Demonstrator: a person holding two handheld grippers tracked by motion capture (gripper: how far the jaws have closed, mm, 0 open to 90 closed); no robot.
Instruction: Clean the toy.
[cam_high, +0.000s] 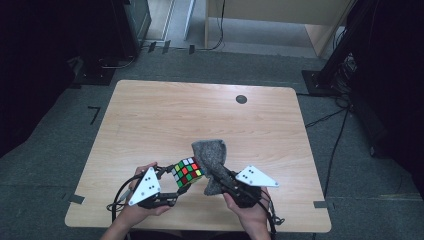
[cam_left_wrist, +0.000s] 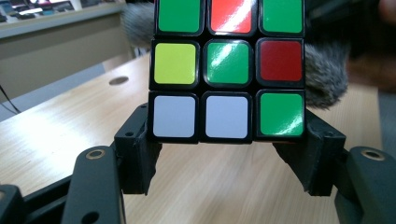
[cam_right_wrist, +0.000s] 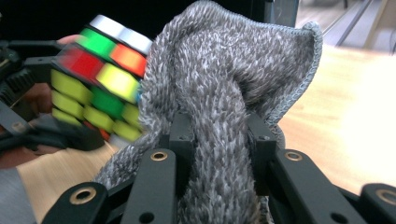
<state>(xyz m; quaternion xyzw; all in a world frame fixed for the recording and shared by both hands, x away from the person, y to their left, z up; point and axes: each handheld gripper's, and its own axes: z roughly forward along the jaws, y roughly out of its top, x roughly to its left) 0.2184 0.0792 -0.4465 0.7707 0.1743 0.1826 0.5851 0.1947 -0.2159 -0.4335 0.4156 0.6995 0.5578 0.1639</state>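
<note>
Grey carpet surrounds one light wooden table (cam_high: 150, 120), which has a single round dark grommet (cam_high: 241, 99) near its far edge. Over the near part of the table there are two grippers, one puzzle cube and one grey fuzzy cloth.

At the near left, a hand (cam_high: 135, 212) comes in from the bottom edge and carries the left gripper (cam_high: 176, 187), angled toward the centre with its grey three-cornered plate (cam_high: 145, 186) facing up. Its jaws stand partly apart and press on opposite sides of the puzzle cube (cam_high: 188, 171), holding it clear of the tabletop. At the near right, the other hand (cam_high: 252, 216) carries the right gripper (cam_high: 220, 177), pointed inward toward the cube. Its jaws are pinched tight on a bunched fold of the cloth (cam_high: 212, 160), which rises above them and drapes down around them.

In the left gripper view the cube (cam_left_wrist: 227, 65) shows a scrambled face: green, red, green; yellow, green, dark red; white, white, green, with glossy stickers on black plastic. The cloth (cam_right_wrist: 224, 116) is touching the cube's side, seen in the right gripper view.
</note>
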